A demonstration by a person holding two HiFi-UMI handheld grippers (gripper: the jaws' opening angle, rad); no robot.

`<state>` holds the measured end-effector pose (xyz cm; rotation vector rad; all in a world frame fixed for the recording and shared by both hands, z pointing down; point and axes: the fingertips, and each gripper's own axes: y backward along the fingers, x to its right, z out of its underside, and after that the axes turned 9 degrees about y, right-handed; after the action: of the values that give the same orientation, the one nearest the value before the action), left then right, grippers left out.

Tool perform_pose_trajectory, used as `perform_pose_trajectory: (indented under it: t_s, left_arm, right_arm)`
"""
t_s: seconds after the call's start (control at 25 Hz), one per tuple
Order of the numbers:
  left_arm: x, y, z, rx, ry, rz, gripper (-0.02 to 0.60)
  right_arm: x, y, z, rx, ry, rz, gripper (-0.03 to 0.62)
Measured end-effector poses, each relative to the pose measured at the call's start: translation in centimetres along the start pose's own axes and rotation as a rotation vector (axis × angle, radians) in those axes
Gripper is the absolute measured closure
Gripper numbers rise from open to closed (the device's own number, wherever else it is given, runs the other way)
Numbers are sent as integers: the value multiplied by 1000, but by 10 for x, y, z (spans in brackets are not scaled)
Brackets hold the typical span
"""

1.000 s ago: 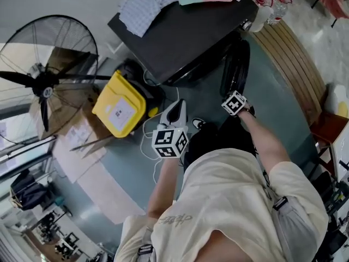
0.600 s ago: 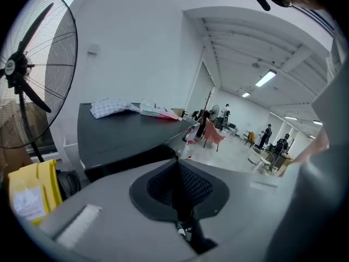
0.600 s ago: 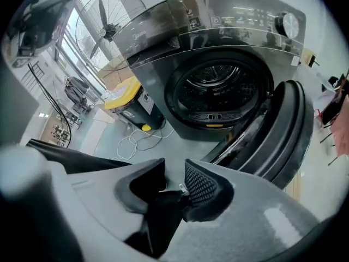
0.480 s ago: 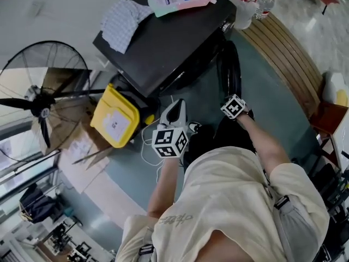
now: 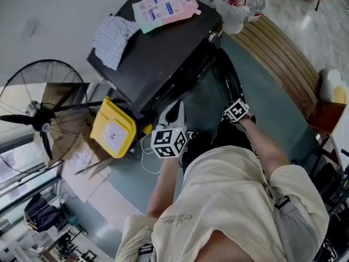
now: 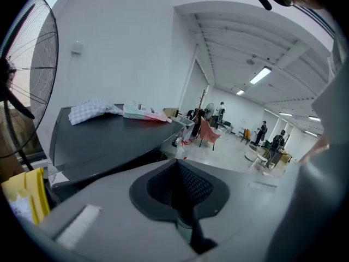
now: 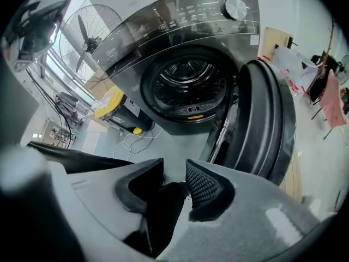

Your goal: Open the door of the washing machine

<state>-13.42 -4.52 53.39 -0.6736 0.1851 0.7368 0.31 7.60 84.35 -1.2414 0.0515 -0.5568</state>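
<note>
While the left gripper (image 6: 177,171) has its two jaws pressed together on nothing, the right gripper (image 7: 174,167) holds its two a narrow gap apart, empty, having just been opening. Beyond the right gripper, the one washing machine (image 7: 180,21) has its single door (image 7: 262,119) swung open beside the drum (image 7: 188,81). One checked cloth (image 5: 112,34) and one pink pouch (image 5: 163,4) lie on top.

The grey-green floor (image 5: 131,173) carries the black front-loading washing machine (image 5: 158,53), a yellow plastic box (image 5: 113,134), a white cable (image 5: 146,146) and brown cardboard sheets (image 5: 82,160). On the machine's flat top lie a checked white cloth (image 5: 112,36) and a pink-and-green printed pouch (image 5: 165,5).
</note>
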Motion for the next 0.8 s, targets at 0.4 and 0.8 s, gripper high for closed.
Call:
perform_pose_trajectory:
  t_s: [0.4,0.8]
  left_arm:
    - [41,-49,-5,-16,-26,39,563]
    - [74,-93,-18,-31,-61,65,563]
  right_arm:
    - [56,22,20,14,-51,29,462]
    - [106,41,33,19,-69,53,462]
